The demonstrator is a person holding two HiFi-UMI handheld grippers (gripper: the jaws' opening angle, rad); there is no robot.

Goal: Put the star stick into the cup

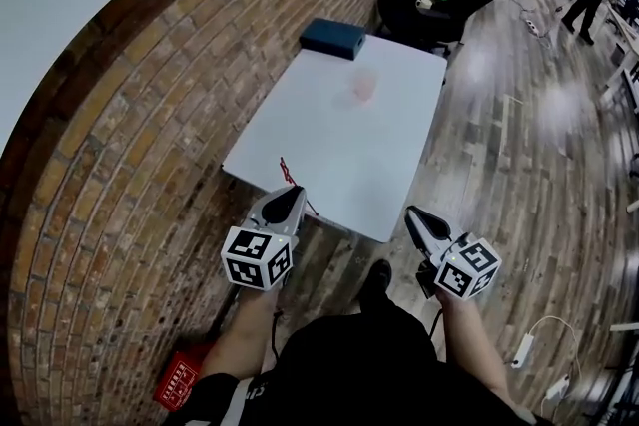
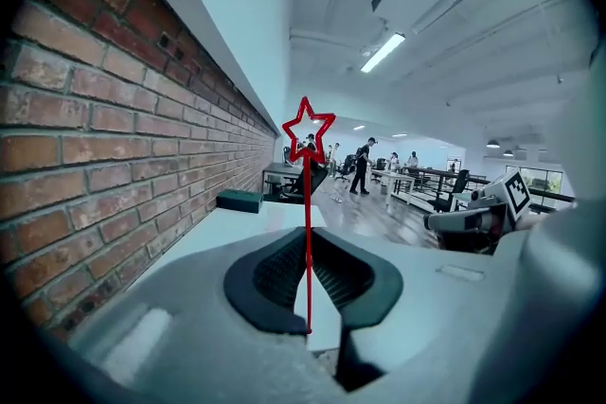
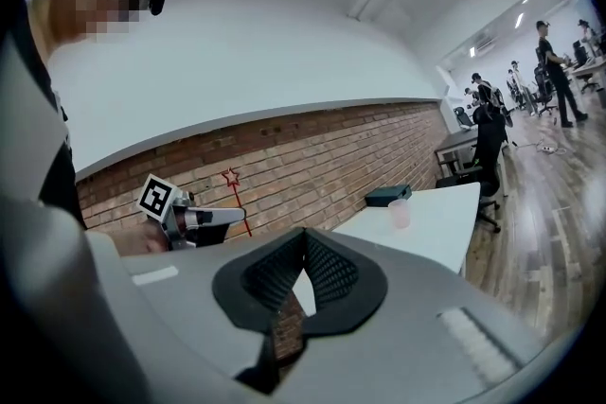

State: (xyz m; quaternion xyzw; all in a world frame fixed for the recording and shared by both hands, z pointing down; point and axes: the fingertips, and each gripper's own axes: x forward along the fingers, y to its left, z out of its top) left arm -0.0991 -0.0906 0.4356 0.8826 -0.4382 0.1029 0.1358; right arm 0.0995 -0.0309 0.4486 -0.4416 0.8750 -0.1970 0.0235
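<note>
- The white table (image 1: 399,165) fills the middle of the head view. Its near edge sits just above both of your tongs.
- Your left tongs (image 1: 293,196) are in the lower middle, a bit to the left. They are squeezed shut on the bottom end of the star stick.
- Your right tongs (image 1: 413,215) are in the lower middle, a bit to the right. They are pinched together with nothing in them.
- The cup (image 1: 362,88) stands on the far part of the table. It is up and a little right of your left tongs, and well apart from them.
- The star stick (image 2: 307,232) points straight out from the left jaws, with the star at the far end. I think your left hand must reach forward, because the cup lies ahead, the way the stick points.
</note>
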